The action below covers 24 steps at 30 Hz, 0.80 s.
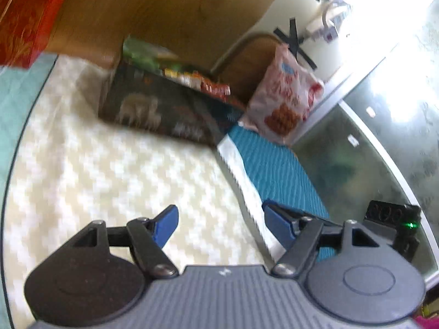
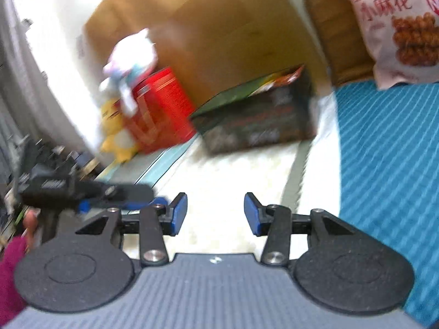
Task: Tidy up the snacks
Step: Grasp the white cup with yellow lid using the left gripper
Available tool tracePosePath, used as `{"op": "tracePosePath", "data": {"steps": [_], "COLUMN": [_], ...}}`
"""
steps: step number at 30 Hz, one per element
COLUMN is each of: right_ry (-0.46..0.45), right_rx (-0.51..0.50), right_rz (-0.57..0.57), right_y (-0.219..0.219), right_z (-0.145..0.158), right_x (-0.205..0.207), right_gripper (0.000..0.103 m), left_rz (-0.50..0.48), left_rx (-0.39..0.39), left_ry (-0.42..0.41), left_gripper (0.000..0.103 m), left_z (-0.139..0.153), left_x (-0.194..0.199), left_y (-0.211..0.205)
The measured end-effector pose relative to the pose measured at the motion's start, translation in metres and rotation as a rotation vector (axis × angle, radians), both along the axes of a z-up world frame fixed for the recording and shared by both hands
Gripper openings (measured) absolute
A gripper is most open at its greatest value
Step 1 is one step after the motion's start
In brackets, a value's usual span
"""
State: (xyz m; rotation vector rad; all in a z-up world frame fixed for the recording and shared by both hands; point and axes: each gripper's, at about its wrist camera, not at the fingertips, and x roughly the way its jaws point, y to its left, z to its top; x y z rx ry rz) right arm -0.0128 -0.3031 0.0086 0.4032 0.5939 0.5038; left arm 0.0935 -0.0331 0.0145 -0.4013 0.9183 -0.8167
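At the bottom of the left wrist view, the left gripper [image 1: 219, 224] has its blue-padded jaws spread wide with nothing between them; the right gripper [image 2: 216, 213], at the bottom of its own view, is likewise spread and empty. Both hover over a cream zigzag-patterned mat [image 1: 109, 170], which meets a teal ribbed cloth [image 2: 384, 164] toward the right of each frame.

Farther off, at frame centre, stands a dark printed cardboard box [image 1: 164, 109] whose open top shows colourful snack packets [image 1: 192, 78]. Just right of it, a pink-and-white bag of fried twists [image 1: 288, 96] leans upright against a wooden chair back [image 2: 329, 41].

As a judgement, the sorting looks partly done: some packets sit in the box, while the bag is still outside it and neither gripper holds anything.

In the right wrist view, left of the box, a red patterned carton [image 2: 162, 104] stands with soft toys [image 2: 129, 63] beside it. A brown wooden panel [image 1: 164, 8] closes the far side. Both views are blurred.
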Motion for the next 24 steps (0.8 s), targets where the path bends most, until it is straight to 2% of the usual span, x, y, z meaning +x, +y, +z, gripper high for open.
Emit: {"op": "tracePosePath", "data": {"steps": [7,10,13,15,17,18,19,24], "right_ry": [-0.03,-0.012,-0.013,-0.032,-0.044,-0.048,-0.056,-0.099], "right_rx": [-0.064,-0.129,-0.223,-0.276,-0.307,-0.33,-0.35,-0.397], "right_rz": [0.133,0.17,0.189,0.196,0.217,0.225,0.224,0.191], "right_y": [0.02,0.031,0.047,0.055,0.061,0.066,0.069,0.077], "right_z": [0.002,-0.006,-0.012,-0.015,-0.016,-0.016,-0.016,-0.008], "right_x": [-0.047,-0.05,-0.05,-0.048,-0.048,-0.045,-0.044,-0.025], "right_gripper": [0.05,0.05,0.05,0.05,0.042,0.038,0.037,0.035], "left_rz": [-0.069,-0.097,-0.12,-0.128,-0.132,-0.135,-0.139,-0.093], "left_rx": [-0.021,-0.031,-0.008,0.014,0.014,0.011,0.009,0.016], "left_ry": [0.022,0.036,0.058,0.075,0.077,0.082,0.096,0.071], "left_gripper": [0.071,0.071,0.071,0.067,0.062,0.054,0.052,0.051], "left_z": [-0.005,-0.007,-0.015,-0.021,-0.026,-0.027,-0.028,-0.018], "left_x": [-0.036,-0.046,-0.052,-0.053,-0.053,-0.051,-0.049,-0.033], "left_y": [0.006,0.004,-0.002,-0.008,-0.011,-0.012,-0.014,-0.017]}}
